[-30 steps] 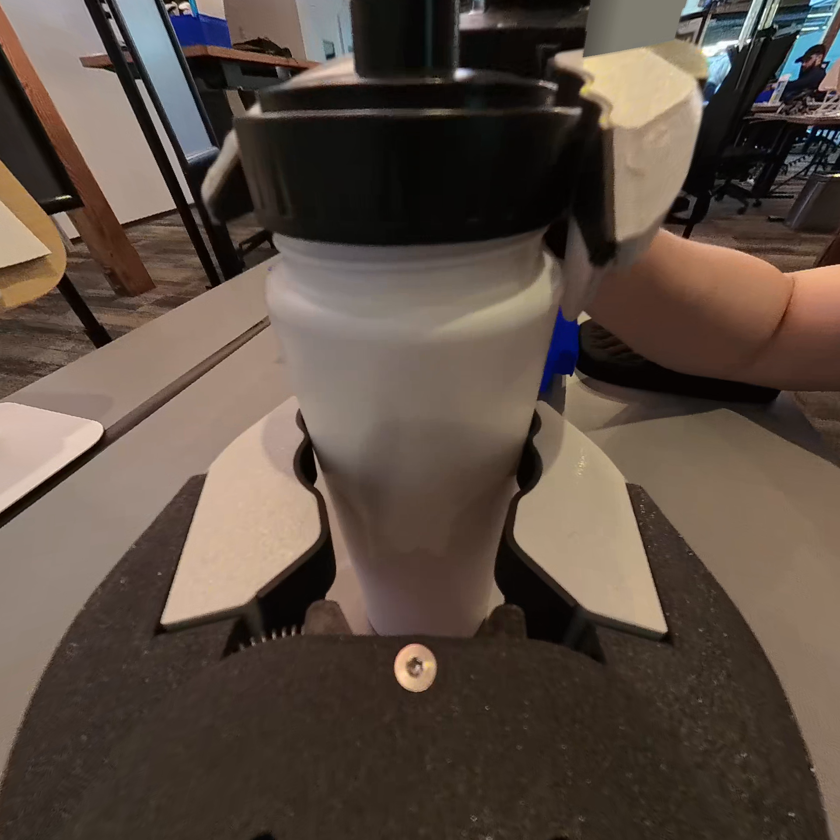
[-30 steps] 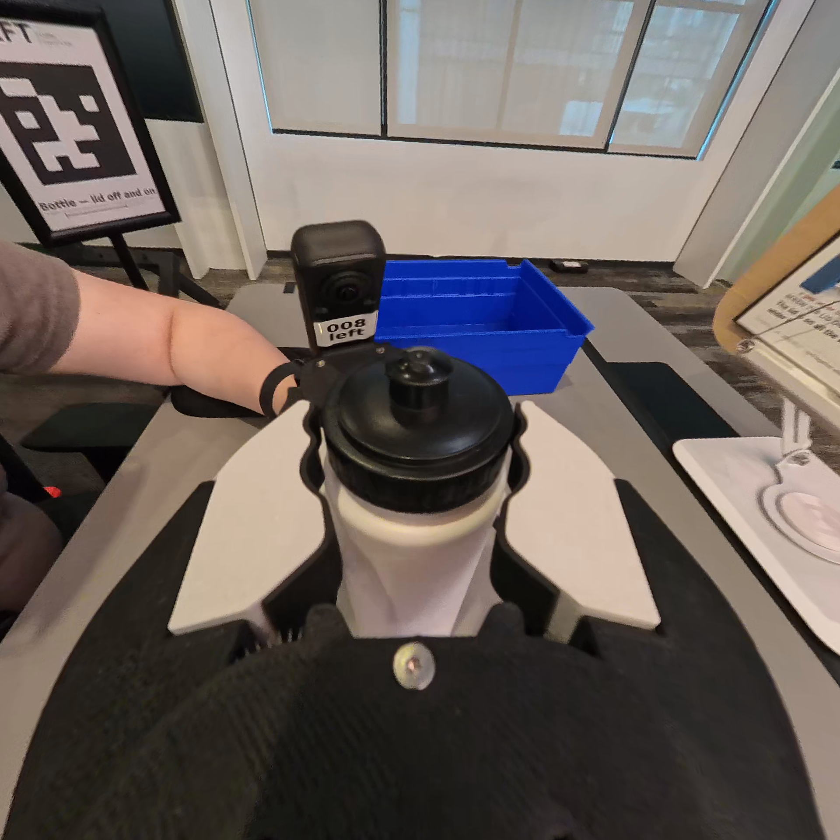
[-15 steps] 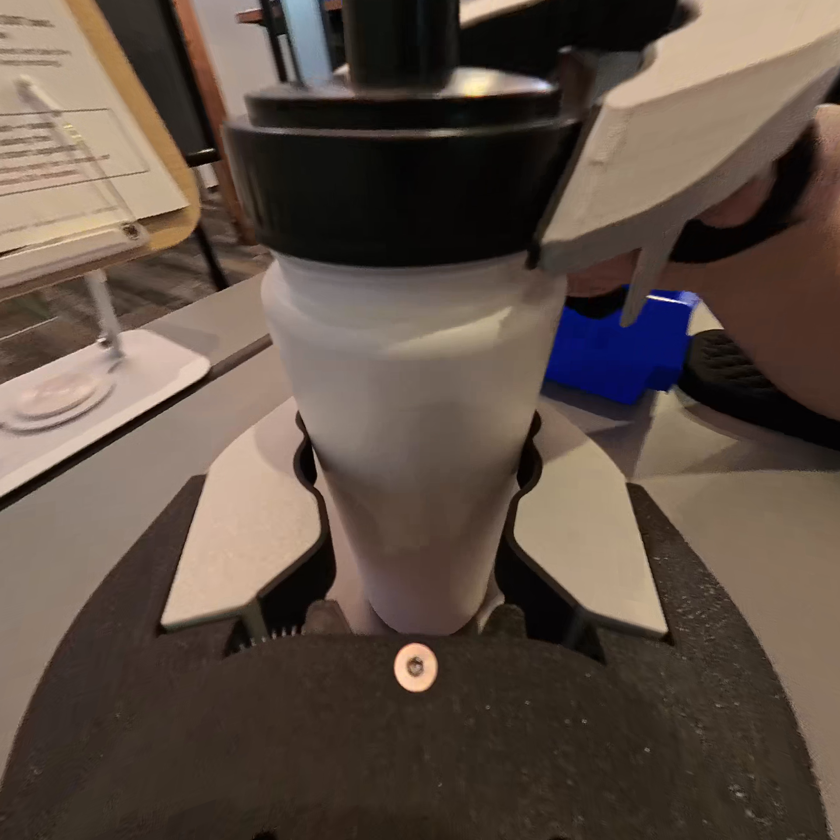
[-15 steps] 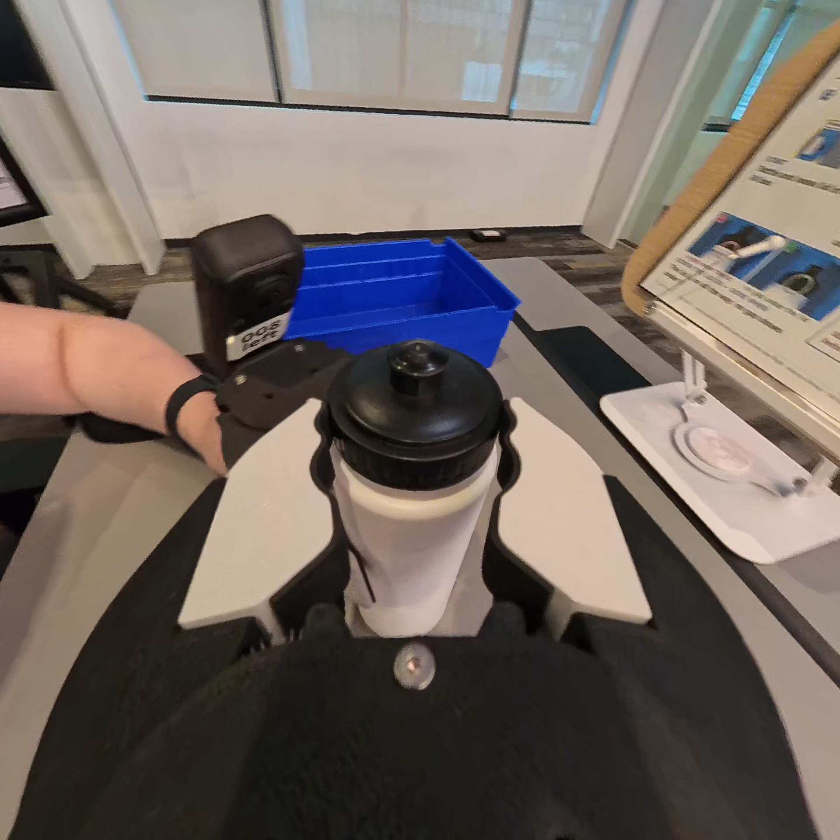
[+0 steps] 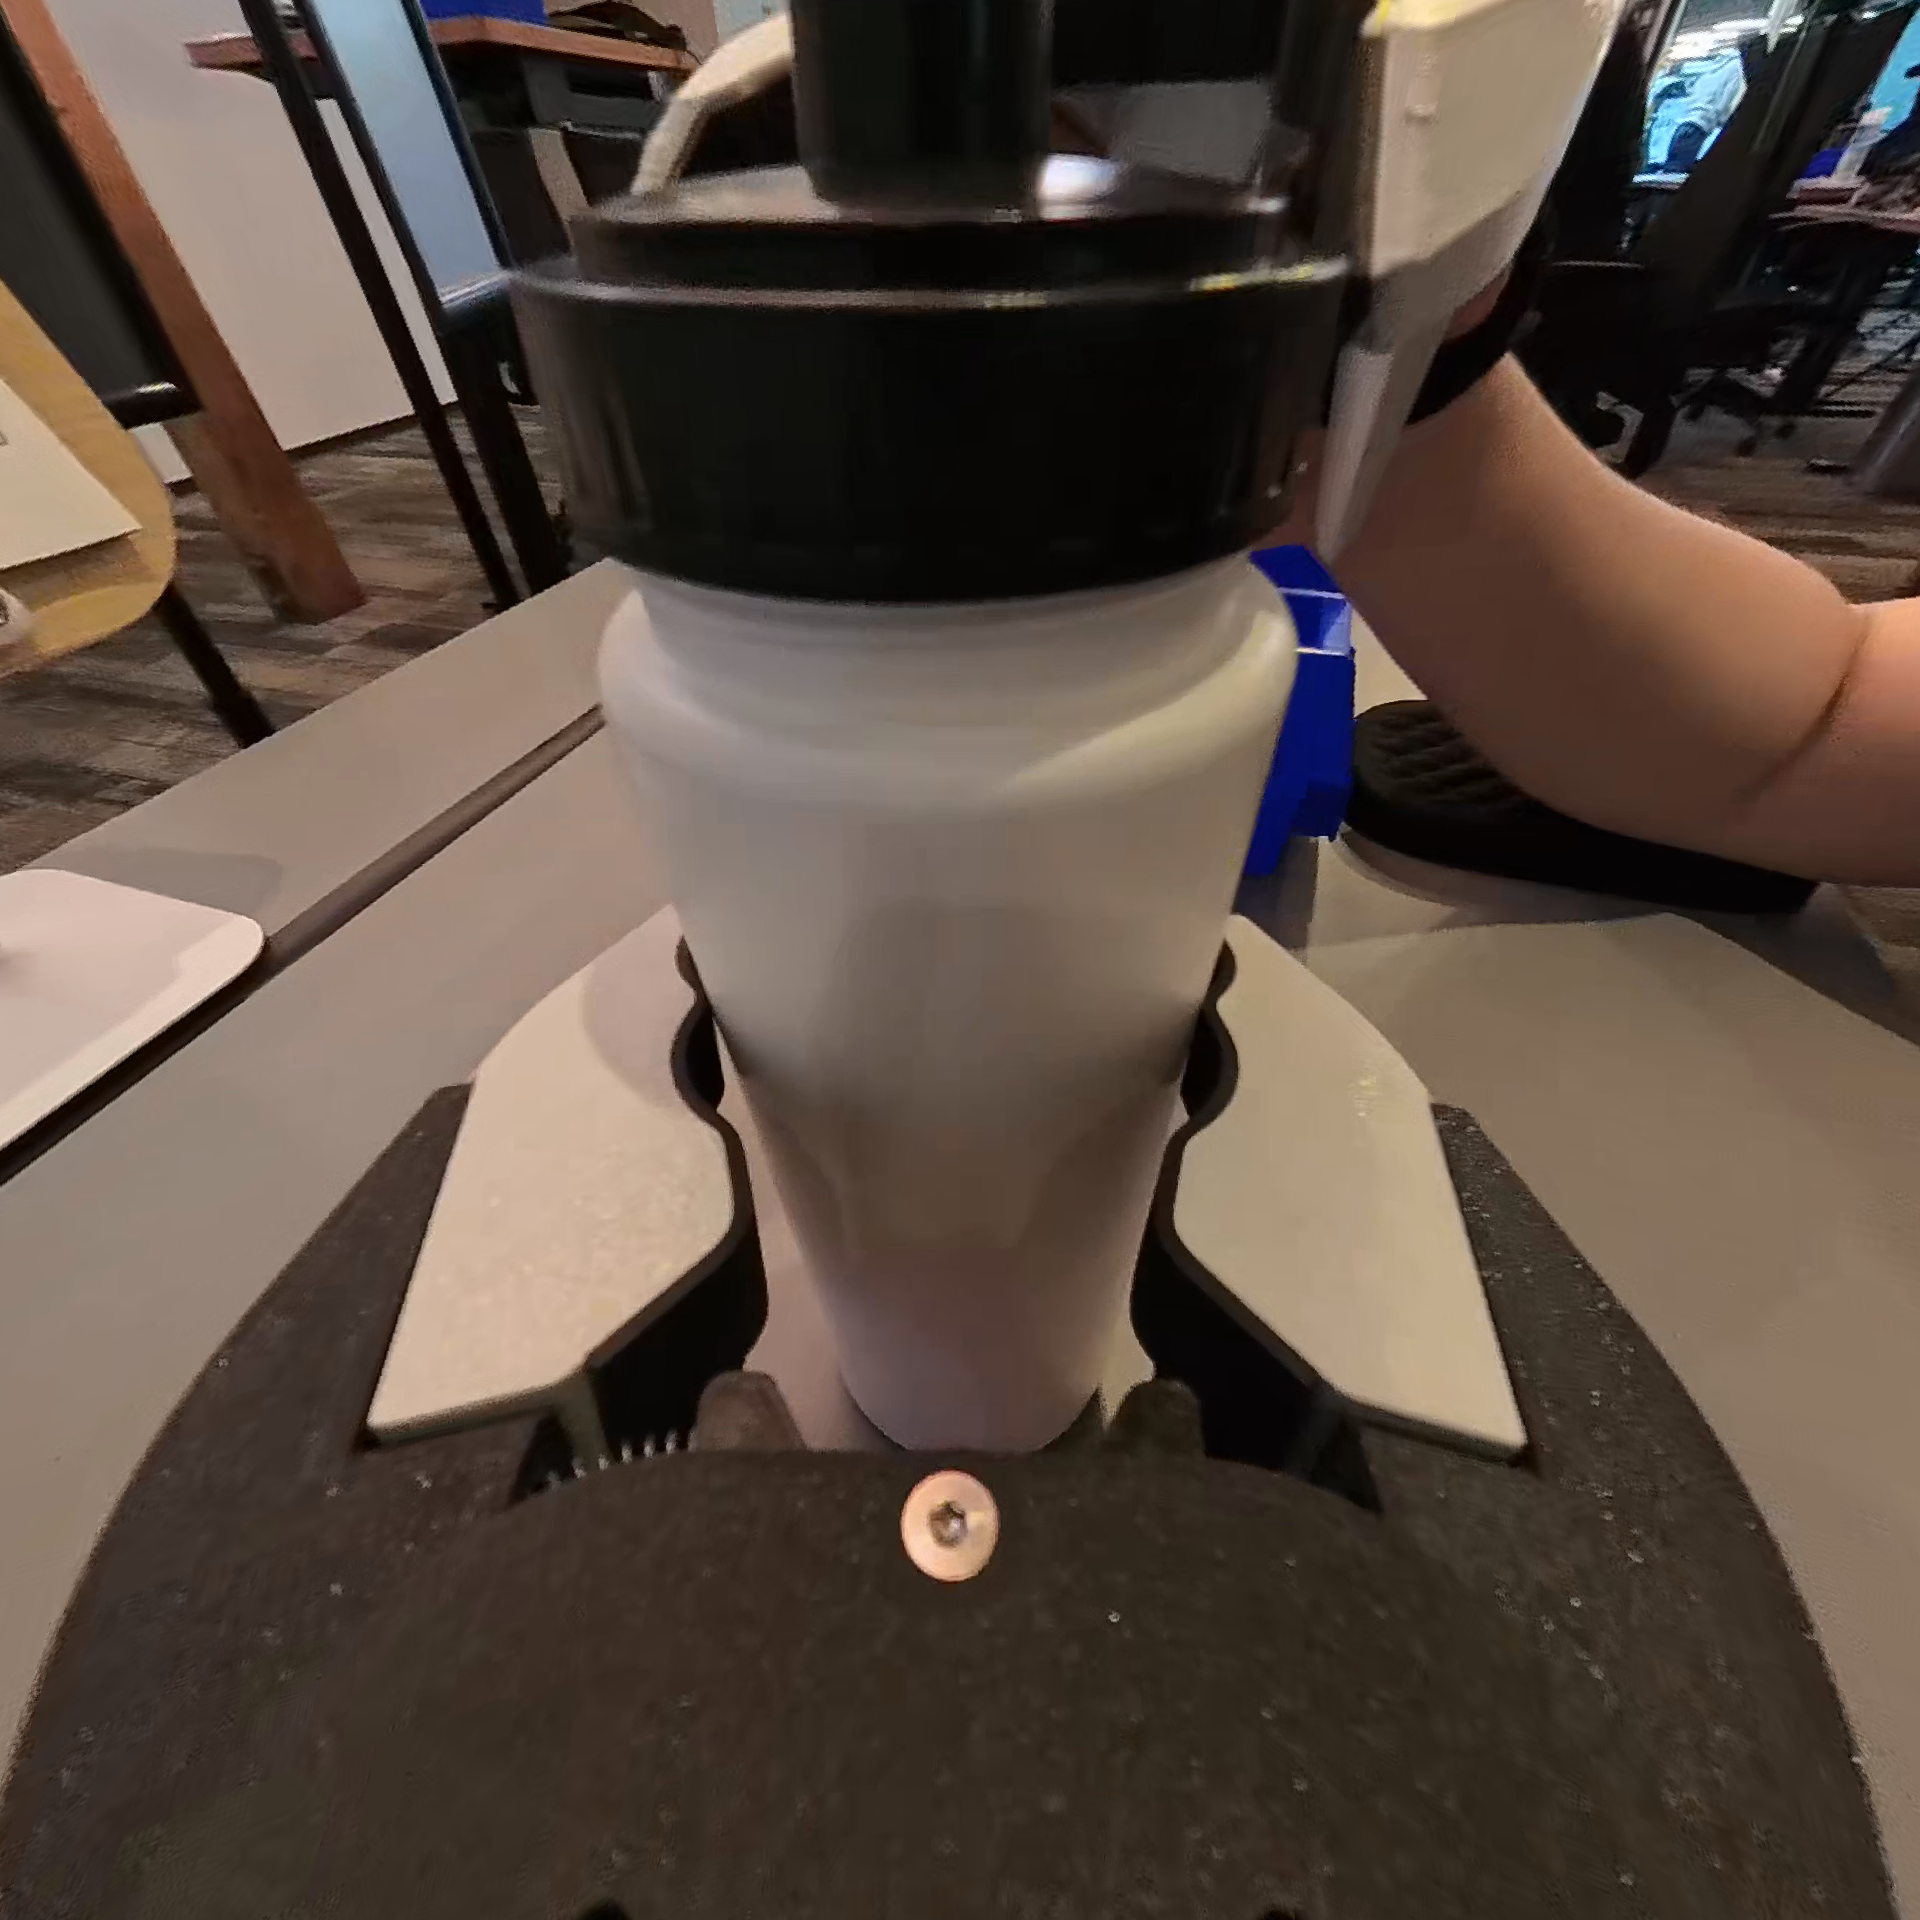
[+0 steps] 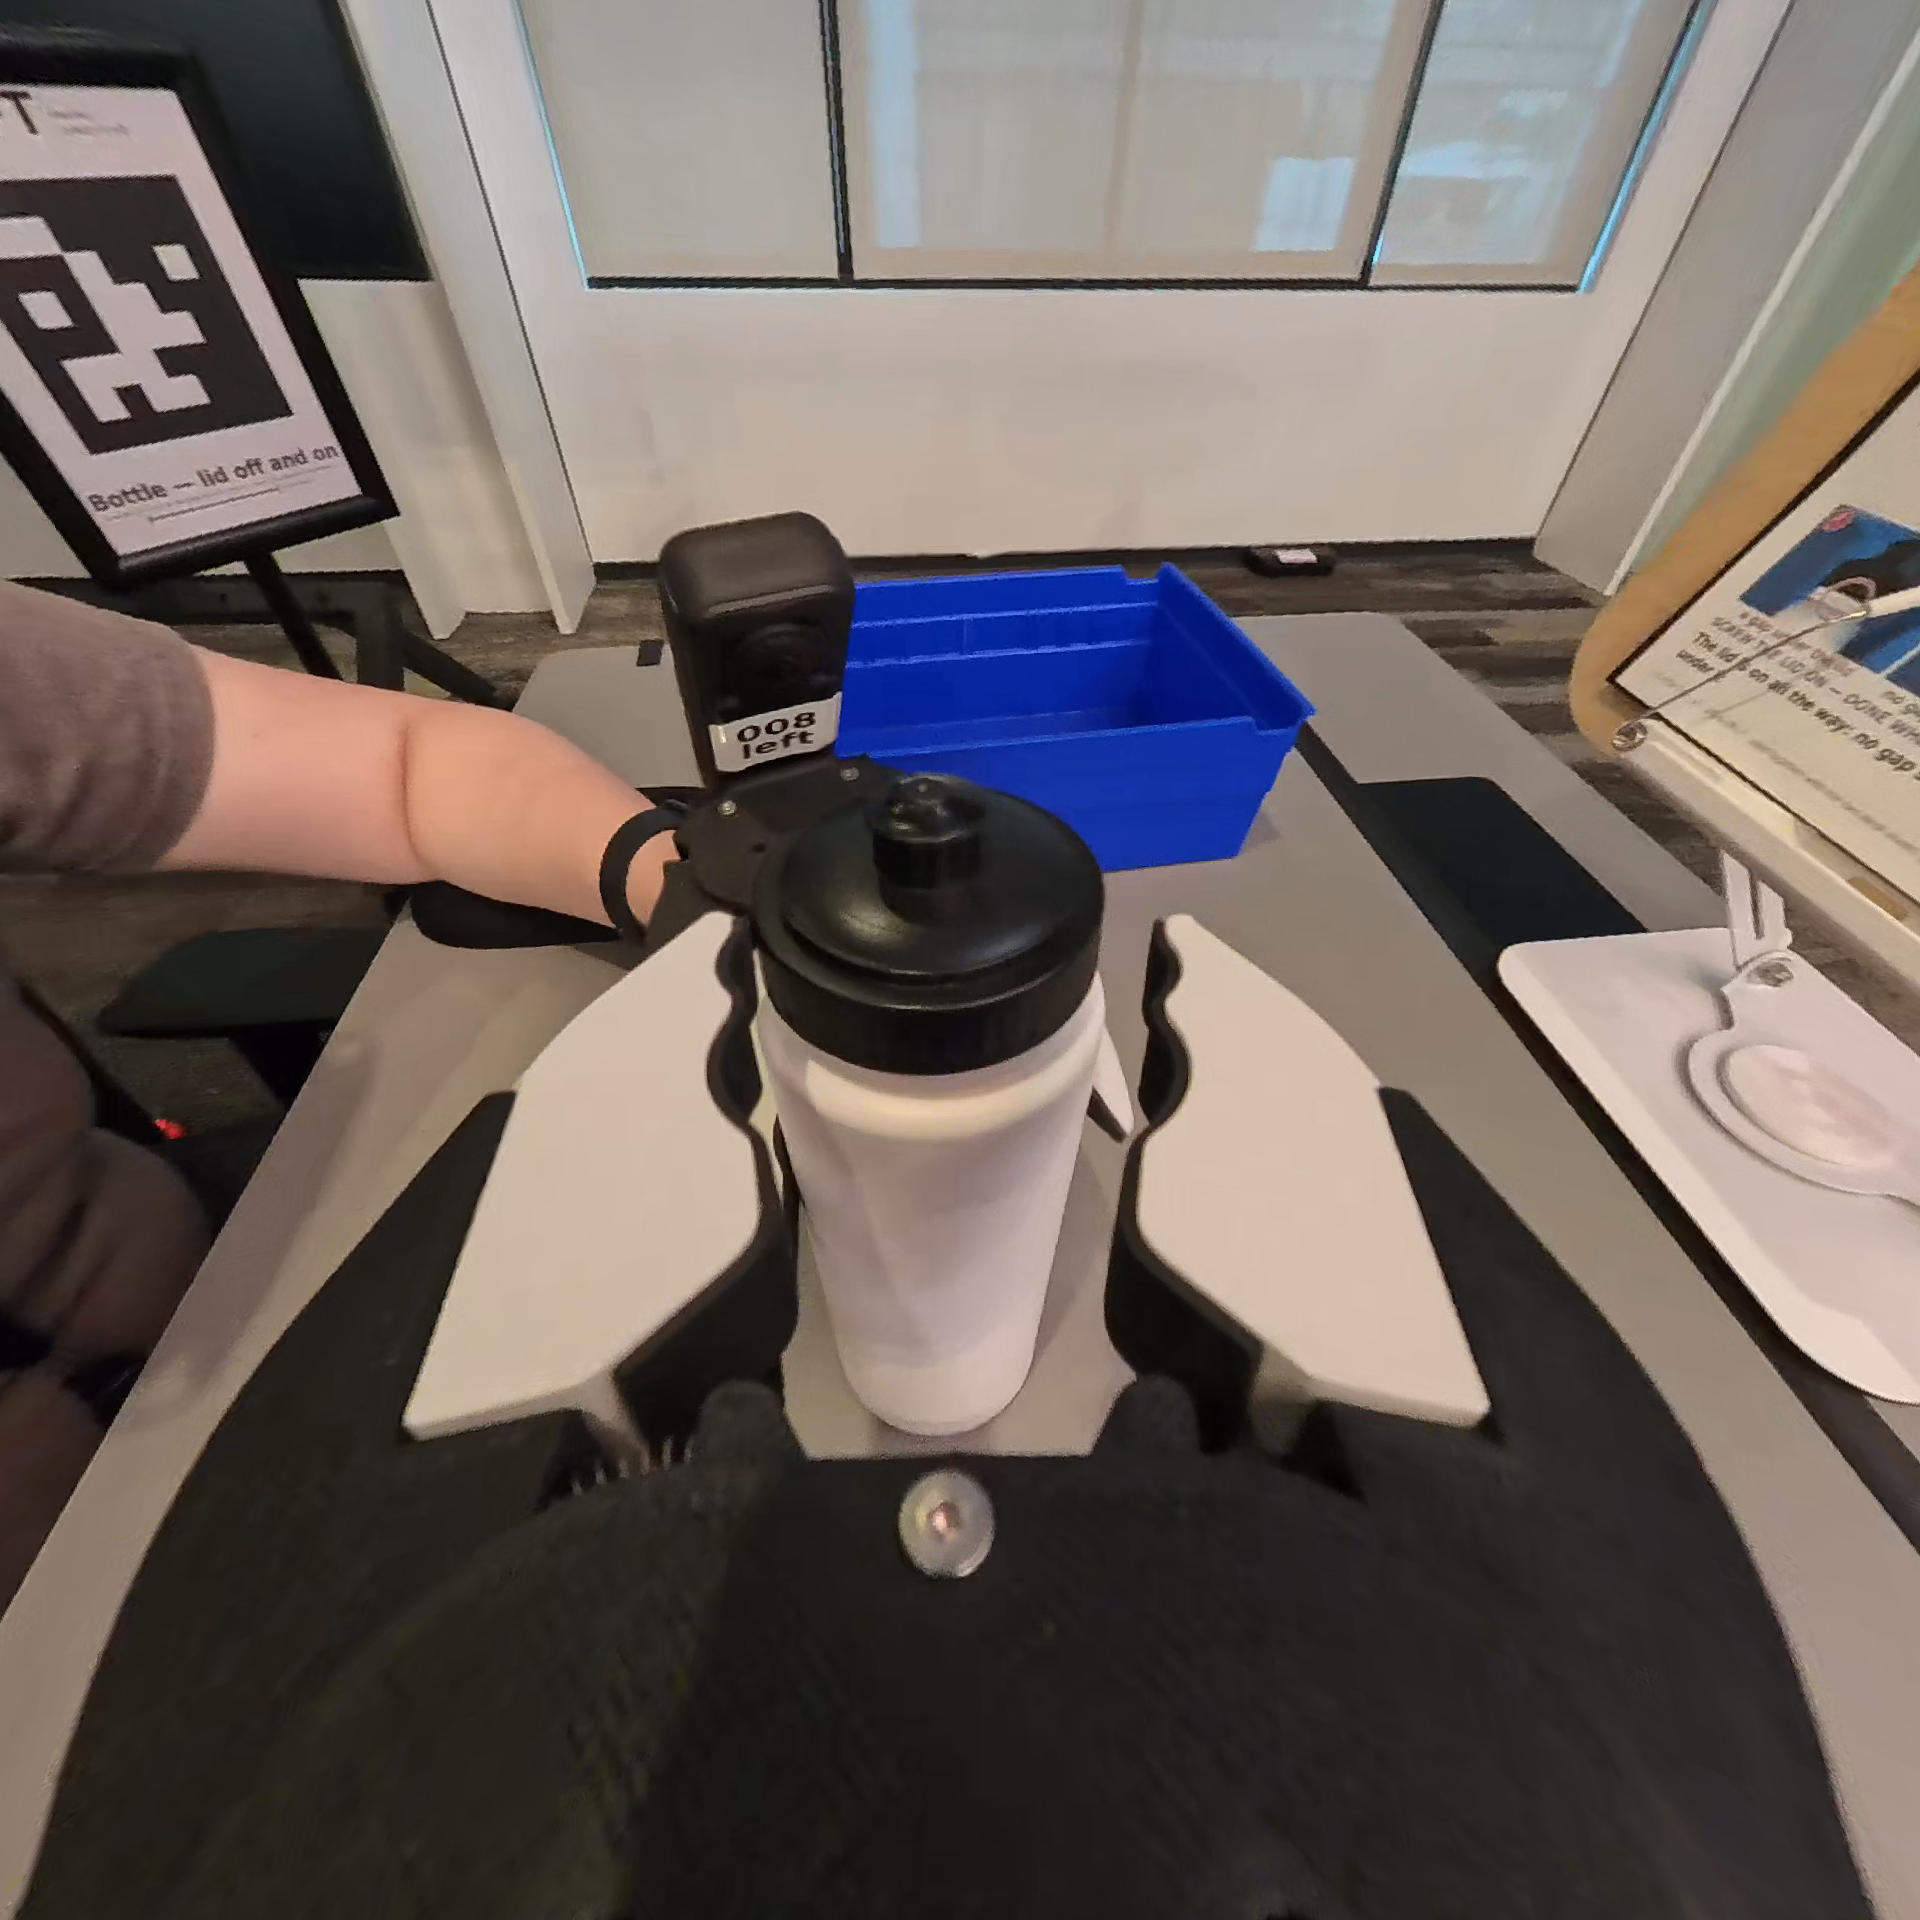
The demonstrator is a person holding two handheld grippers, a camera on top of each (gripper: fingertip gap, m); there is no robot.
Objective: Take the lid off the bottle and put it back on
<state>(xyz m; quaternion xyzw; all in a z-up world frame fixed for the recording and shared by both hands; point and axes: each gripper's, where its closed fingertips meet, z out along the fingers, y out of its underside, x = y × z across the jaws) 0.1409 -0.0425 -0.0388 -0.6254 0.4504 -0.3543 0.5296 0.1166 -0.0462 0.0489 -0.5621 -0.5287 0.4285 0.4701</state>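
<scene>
1. Left wrist view: left gripper clamped the white bottle body, upright on the grey table.
2. Right gripper fingers stood apart beside the black lid, seated on the bottle before the blue bin.

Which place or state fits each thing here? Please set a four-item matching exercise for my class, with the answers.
Things:
1. lid
2. bottle
3. blue bin
4. right gripper

Places or states:
a. gripped low down by the left gripper
b. jaws spread wider than the lid
c. sitting on top of the bottle
d. on the table behind the bottle, nothing inside

Pairs: 1-c, 2-a, 3-d, 4-b
</scene>
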